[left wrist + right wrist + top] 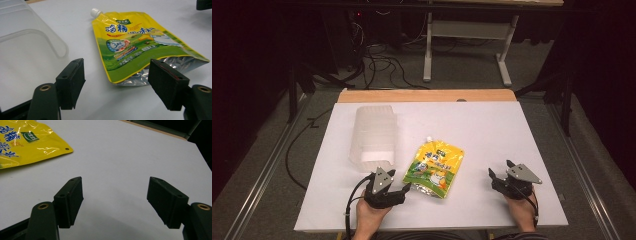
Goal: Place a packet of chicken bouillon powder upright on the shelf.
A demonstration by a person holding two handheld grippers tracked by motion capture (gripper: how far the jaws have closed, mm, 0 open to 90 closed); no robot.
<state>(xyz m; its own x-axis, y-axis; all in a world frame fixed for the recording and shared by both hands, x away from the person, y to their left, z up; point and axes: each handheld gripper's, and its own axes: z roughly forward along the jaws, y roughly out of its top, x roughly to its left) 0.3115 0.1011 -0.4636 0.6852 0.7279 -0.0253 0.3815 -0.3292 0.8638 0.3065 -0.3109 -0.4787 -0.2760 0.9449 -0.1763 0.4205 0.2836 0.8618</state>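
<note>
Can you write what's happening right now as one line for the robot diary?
left gripper: open, beside yellow pouch | right gripper: open, empty | clear box: on table

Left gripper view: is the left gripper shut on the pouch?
No. The left gripper stands open, and the yellow spouted pouch lies on the table beyond it, untouched.

1. A white rectangular tabletop (492,130) carries the work; a strip of light wood (427,95) runs along its far edge.
2. Grey carpeted floor (462,70) lies beyond the far edge, crossed by loose black cables (382,62).
3. A grey metal desk frame (467,30) with two legs stands on that floor.
4. Metal rails (259,182) flank the table's left and right edges.
5. The surrounding room is dark; light falls mainly on the tabletop.
</note>
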